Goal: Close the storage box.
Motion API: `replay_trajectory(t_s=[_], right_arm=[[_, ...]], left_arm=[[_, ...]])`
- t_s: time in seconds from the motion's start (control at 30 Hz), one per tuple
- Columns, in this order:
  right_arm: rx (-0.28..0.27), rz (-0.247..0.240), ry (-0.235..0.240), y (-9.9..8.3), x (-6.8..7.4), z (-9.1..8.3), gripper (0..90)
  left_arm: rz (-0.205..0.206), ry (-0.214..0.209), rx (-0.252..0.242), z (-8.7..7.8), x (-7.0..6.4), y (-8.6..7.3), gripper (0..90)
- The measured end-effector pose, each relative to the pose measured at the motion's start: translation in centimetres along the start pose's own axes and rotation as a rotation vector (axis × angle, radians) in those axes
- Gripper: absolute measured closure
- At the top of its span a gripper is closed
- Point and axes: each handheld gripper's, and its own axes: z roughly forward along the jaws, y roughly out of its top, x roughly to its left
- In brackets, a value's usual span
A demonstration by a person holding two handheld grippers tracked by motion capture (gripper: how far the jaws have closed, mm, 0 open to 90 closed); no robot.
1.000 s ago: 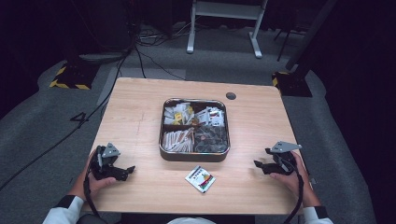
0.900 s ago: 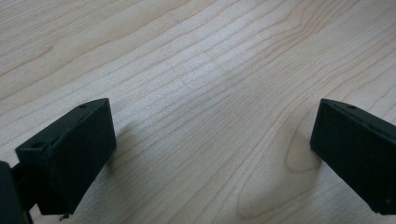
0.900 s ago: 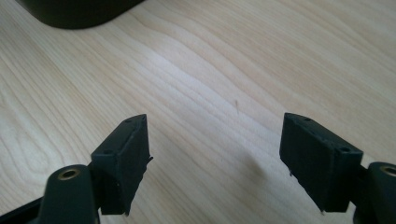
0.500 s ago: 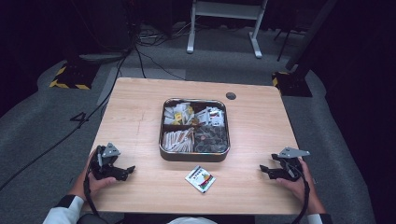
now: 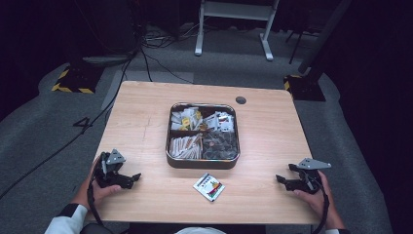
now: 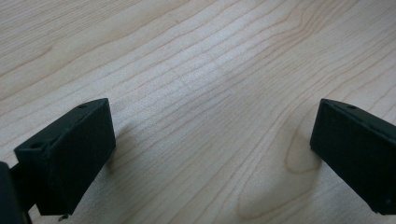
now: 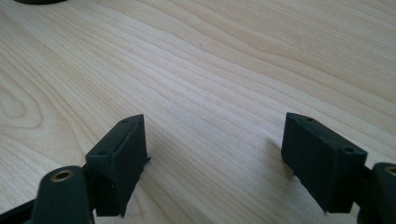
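Right gripper lower and nearer the table edge than before, both grippers' jaws wide.

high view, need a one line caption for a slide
Open left gripper and right gripper rest on the table, flanking a tray and loose packet.

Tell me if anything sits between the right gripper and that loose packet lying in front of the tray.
Nothing visible does. Bare wooden table lies between the right gripper and the packet; the tray sits farther back, off that line.
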Motion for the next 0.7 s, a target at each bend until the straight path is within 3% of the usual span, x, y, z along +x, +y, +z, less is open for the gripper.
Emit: replay_trajectory(t_s=[0.27,0.7], right_arm=[[-0.018,0.028,-0.021,-0.53,-0.17,-0.33,22.2],[-0.018,0.029,-0.026,-0.55,-0.17,-0.33,22.4]], left_arm=[[0.0,0.0,0.0,0.0,0.0,0.0,0.3],[-0.001,0.0,0.0,0.01,0.0,0.01,0.3]])
